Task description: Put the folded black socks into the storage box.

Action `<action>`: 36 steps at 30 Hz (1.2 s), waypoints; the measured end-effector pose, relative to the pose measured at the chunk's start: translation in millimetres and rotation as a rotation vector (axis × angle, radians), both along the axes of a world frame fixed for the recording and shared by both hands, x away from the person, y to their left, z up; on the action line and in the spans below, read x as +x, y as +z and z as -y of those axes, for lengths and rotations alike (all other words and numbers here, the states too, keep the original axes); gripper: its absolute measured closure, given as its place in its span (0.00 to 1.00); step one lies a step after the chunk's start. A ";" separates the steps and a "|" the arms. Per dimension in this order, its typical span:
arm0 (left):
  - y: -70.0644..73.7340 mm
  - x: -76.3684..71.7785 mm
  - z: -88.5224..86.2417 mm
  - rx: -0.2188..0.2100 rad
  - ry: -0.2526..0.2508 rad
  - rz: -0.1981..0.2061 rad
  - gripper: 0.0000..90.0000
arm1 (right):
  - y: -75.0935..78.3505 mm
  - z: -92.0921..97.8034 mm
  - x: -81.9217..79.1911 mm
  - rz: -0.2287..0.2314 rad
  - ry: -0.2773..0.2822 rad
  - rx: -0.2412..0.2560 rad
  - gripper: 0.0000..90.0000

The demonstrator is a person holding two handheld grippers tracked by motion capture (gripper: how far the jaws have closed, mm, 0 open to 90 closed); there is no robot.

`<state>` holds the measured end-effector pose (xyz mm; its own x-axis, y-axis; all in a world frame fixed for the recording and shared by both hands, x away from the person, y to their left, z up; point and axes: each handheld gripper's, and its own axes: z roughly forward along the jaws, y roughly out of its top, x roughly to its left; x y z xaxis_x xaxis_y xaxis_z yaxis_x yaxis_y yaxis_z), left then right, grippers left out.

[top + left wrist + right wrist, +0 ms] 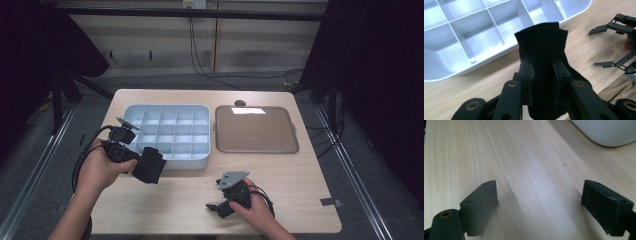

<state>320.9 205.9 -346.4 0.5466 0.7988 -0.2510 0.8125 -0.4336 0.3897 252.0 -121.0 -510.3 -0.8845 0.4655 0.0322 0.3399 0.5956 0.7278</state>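
Observation:
My left gripper (145, 167) is shut on a folded black sock (149, 165), held just off the near left corner of the white divided organizer tray (172, 159). From the left gripper view, the black sock (541, 62) stands upright between the two pads, with the organizer tray (461, 72) behind it. My right gripper (216, 207) rests low over the table near the front edge, open, jaws pointing left. In the right gripper view its fingers (480, 206) are spread wide over bare wood, with nothing between them. The right gripper (609, 47) also appears at the right of the left gripper view.
A flat brown tray (256, 129) lies to the right of the organizer. The organizer's compartments look empty. A small dark object (240, 103) sits behind the brown tray. The wooden table (295, 190) has open surface along its front.

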 end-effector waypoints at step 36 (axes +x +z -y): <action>24.6 16.3 -26.3 0.018 0.061 0.023 0.81 | 0.0 0.0 0.1 0.001 0.001 0.000 0.15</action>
<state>337.3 232.2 -321.8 0.5026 0.8349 -0.2241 0.8283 -0.3909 0.4015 252.1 -121.0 -510.3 -0.8848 0.4650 0.0310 0.3387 0.5960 0.7281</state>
